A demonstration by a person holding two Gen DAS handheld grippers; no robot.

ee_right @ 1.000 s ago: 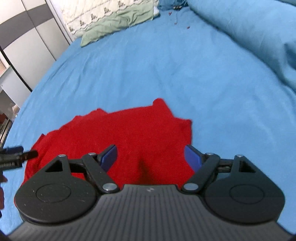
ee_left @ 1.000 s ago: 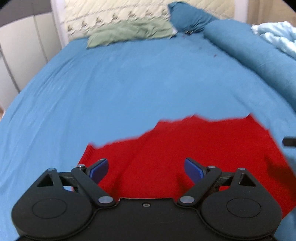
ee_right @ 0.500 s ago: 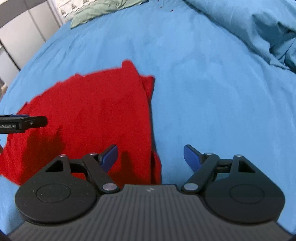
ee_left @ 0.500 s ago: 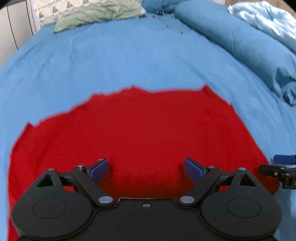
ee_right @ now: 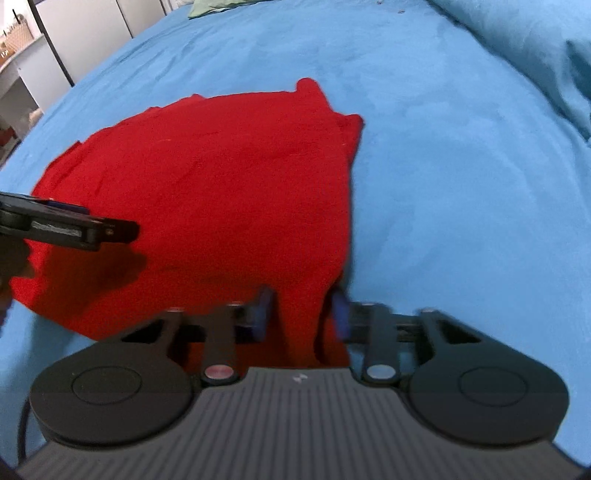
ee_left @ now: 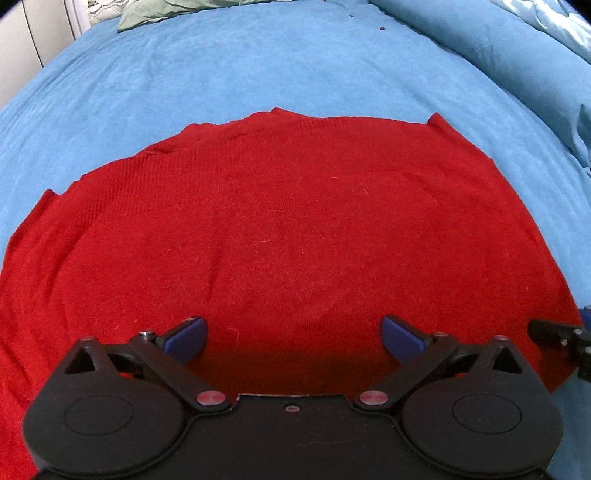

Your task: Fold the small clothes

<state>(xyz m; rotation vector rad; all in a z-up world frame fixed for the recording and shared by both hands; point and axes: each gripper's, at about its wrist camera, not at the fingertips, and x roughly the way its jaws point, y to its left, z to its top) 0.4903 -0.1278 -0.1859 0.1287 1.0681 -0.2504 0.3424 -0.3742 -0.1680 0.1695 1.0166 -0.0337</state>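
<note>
Nearest to us, the right gripper [ee_right: 301,314] is closing its jaws around a raised fold at the near right corner of the red sweater [ee_left: 288,236]; the pads are blurred, so whether they are pressing the knit yet is hard to call. The left gripper [ee_left: 293,338] is hovering low over the sweater's near edge, its jaws opening wide with only flat red knit beneath them. The sweater is lying spread flat on the blue bed [ee_left: 258,70], its long axis running left to right across the left wrist view. Further off, a blue duvet [ee_right: 517,40] is bunching along the right, and a green cloth [ee_left: 166,9] is lying at the far end.
</note>
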